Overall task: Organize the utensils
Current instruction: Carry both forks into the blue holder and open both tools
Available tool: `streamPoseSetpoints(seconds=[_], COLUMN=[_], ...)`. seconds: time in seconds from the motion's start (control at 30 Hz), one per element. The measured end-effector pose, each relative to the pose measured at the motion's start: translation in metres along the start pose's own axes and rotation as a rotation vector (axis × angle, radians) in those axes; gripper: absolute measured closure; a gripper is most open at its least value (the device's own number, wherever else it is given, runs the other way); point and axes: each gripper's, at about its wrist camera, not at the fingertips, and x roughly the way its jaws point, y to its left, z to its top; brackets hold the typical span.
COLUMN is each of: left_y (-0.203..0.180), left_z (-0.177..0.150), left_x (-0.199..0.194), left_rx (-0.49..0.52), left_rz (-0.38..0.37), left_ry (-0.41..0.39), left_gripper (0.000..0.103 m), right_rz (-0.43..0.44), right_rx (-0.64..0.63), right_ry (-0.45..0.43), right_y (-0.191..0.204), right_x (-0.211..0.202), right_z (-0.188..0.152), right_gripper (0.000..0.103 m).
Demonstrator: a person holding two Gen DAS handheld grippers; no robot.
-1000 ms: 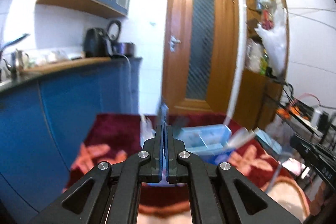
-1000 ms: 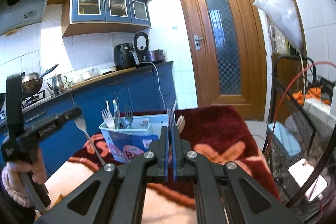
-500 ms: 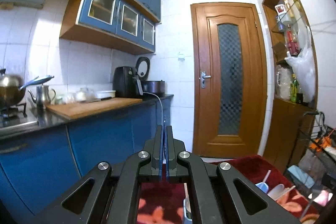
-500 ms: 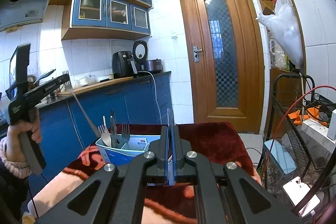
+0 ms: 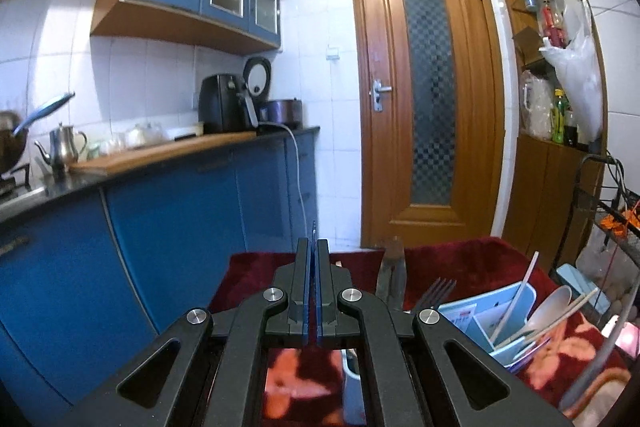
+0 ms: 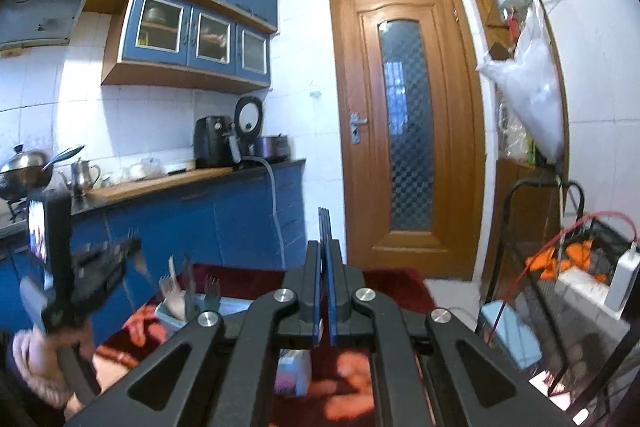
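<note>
My left gripper (image 5: 314, 247) is shut on a fork, of which only a thin metal edge shows between the jaws. In the right wrist view the same left gripper (image 6: 128, 253) is blurred, held by a hand (image 6: 32, 351) just left of the light blue utensil box (image 6: 170, 311). That box (image 5: 476, 323) sits low and to the right of the left gripper. It holds a fork (image 5: 438, 291), a white spoon (image 5: 550, 305) and chopsticks (image 5: 520, 291). My right gripper (image 6: 325, 247) is shut, raised above the box. Whether it holds anything I cannot make out.
A dark red blanket with orange flowers (image 5: 460, 263) covers the table under the box. A blue kitchen counter (image 5: 180, 163) with a kettle and air fryer runs along the left. A wooden door (image 5: 428, 99) is ahead, and a wire rack (image 6: 580, 267) stands at the right.
The left gripper rose with the fork, then came down beside the box, which now sits at its right. The right gripper rose, so the box sank lower in its view.
</note>
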Motion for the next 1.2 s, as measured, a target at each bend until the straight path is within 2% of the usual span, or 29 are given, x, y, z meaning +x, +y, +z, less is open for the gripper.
streamPoseSetpoints(seconds=[0.23,0.47,0.6,0.77,0.83,0.9,0.97,1.2], left_y=[0.004,-0.002,-0.002,-0.002,-0.002,-0.002,-0.003,-0.006], left_z=[-0.014,-0.024,-0.029,-0.033,-0.035,-0.034,-0.032,-0.021], left_x=[0.009,0.012,0.013,0.015,0.013,0.009,0.003,-0.026], left_rx=[-0.045,-0.047,-0.055,-0.068,-0.077,-0.078,-0.074,-0.078], left_rz=[-0.042,-0.068,-0.083,-0.123,-0.133,-0.126,-0.133,-0.164], left_ry=[0.035,0.055,0.066,0.108,0.113,0.106,0.098,0.076], left_gripper=[0.101,0.101,0.100,0.097,0.094,0.089,0.088,0.086], right_rz=[-0.107,-0.128,-0.087,0.052,0.071,0.082,0.100,0.160], right_rx=[-0.081,-0.171,-0.194,-0.154,-0.144,-0.127,-0.107,-0.035], right_ry=[-0.085,-0.059,0.002,0.096,0.093,0.078,0.064,0.056], right_y=[0.013,0.037,0.046,0.051,0.052,0.052,0.052,0.050], right_x=[0.031,0.073,0.086,0.094,0.089,0.082,0.073,0.041], right_z=[0.024,0.007,-0.013,-0.032,-0.034,-0.033,-0.028,-0.012], right_gripper=[0.099,0.099,0.098,0.098,0.094,0.083,0.077,0.077])
